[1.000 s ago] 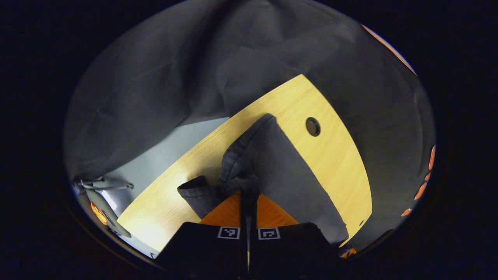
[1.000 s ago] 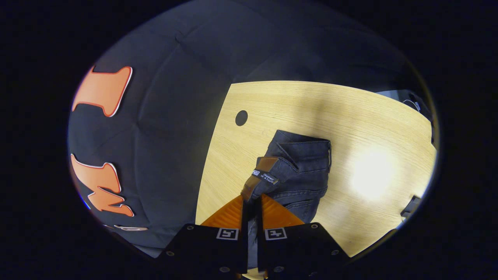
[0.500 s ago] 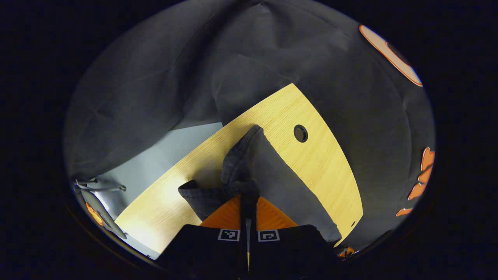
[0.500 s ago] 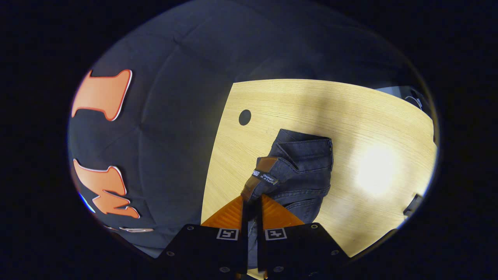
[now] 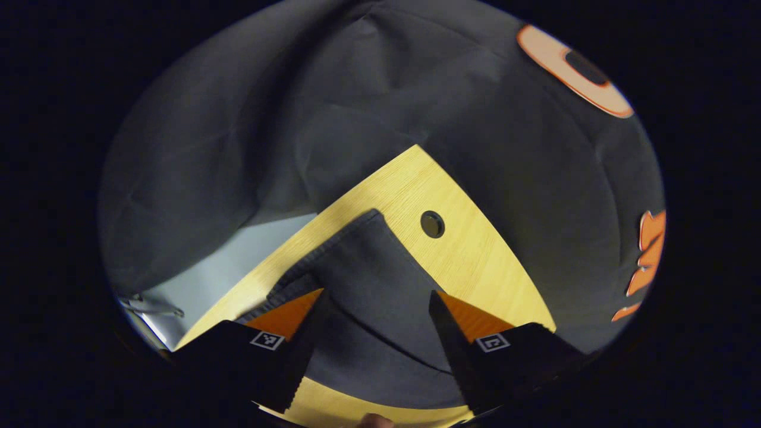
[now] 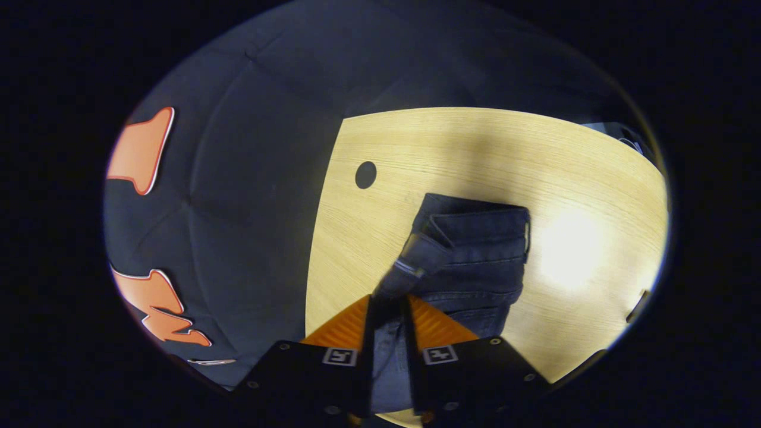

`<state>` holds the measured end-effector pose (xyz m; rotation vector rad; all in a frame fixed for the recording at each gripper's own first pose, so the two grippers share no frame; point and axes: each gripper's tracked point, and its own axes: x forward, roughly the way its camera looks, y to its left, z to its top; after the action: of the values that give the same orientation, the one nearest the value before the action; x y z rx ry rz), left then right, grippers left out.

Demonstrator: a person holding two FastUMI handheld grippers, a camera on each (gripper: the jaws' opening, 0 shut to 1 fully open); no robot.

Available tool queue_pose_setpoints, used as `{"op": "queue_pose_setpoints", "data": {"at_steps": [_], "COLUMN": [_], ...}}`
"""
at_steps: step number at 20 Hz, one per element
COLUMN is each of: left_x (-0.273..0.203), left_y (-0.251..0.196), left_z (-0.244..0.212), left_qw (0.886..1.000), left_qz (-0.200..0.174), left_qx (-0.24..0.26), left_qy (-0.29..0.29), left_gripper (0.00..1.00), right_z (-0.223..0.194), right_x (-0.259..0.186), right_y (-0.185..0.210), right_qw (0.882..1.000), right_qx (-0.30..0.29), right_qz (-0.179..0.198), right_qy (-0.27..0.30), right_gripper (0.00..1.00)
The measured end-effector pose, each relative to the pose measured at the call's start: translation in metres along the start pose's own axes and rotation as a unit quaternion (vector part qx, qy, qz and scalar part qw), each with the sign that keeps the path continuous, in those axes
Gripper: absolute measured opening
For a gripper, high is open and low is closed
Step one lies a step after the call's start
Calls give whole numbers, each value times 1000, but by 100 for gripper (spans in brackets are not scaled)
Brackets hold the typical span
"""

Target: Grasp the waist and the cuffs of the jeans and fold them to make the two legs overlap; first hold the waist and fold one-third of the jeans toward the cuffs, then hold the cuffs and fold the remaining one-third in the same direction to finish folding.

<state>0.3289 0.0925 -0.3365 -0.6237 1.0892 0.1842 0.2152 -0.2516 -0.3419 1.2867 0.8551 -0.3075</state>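
Dark grey jeans lie folded on the light wooden table. My left gripper stands open just above the cloth, one finger on each side of the folded leg part, holding nothing. In the right gripper view the jeans form a short folded stack with the waist end raised toward me. My right gripper is shut on that waistband; denim fills the narrow gap between its fingers. The waist flap is blurred.
A round cable hole sits near the table's corner, close to the jeans. The table edge runs just left of the stack. Grey floor and a metal stand lie beyond the table.
My left gripper has opened and let go of the cuffs, which now lie flat. The right gripper's fingers stand slightly wider, and the waist flap has dropped lower.
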Motion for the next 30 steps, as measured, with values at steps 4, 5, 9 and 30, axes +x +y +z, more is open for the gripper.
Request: {"op": "queue_pose_setpoints", "data": {"at_steps": [4, 5, 9, 30], "left_x": [-24, -33, -80, -206], "left_y": [-25, -29, -45, -86], "left_z": [7, 7, -1, -82], "left_qw": [996, 994, 983, 935], "left_qz": [-39, -48, -56, -95], "left_qx": [51, 61, 122, 183], "left_qy": [-58, -71, -129, -289], "left_gripper": [93, 97, 97, 96], "right_z": [6, 6, 5, -13], "right_x": [-15, -16, -11, 49], "right_y": [-19, -33, -81, -134], "right_qw": [999, 997, 989, 958], "right_qx": [-44, -61, -114, -242], "right_qz": [-11, -28, -90, -148], "right_qy": [-21, -26, -28, -32], "right_gripper": [74, 78, 88, 87]}}
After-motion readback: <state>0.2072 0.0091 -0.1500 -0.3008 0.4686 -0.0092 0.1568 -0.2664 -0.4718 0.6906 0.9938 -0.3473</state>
